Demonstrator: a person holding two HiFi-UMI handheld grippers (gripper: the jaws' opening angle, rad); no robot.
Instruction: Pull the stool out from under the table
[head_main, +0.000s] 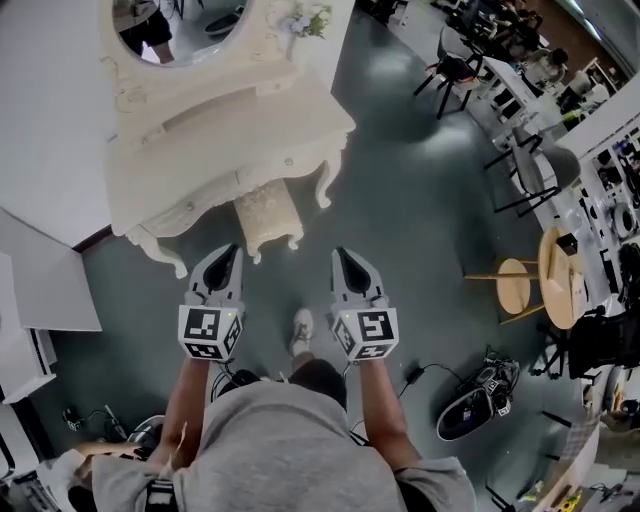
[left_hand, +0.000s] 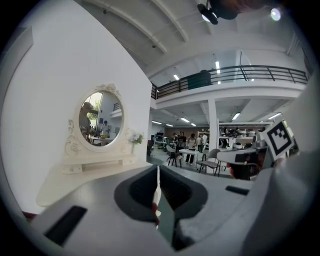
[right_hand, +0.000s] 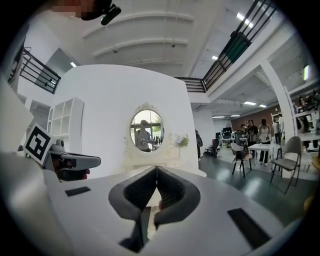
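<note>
Currently, the left gripper (head_main: 227, 254) and the right gripper (head_main: 341, 256) are held side by side, well apart from each other, above the dark grey-green floor (head_main: 420, 200). Both point toward the cream-white ornate dressing table (head_main: 230, 120).

Jaw state:
- Left gripper (left_hand: 158, 179): jaws together, pads meeting along one line, nothing between them.
- Right gripper (right_hand: 156, 179): jaws together, nothing between them.

Task object: the cream-white stool with a patterned cushion and curved legs (head_main: 266, 218) stands tucked under the front edge of the dressing table. Only its near part projects from beneath the tabletop. The stool lies just ahead of the gripper tips and between their two lines of aim. Neither gripper touches it.

Surroundings:
- The oval mirror in a carved cream frame (head_main: 185, 25) stands upright at the back of the dressing table, against a white wall. It also shows in the left gripper view (left_hand: 101, 120) and the right gripper view (right_hand: 146, 130).
- One white shoe (head_main: 301, 328) of the person rests on the floor between the two grippers.
</note>
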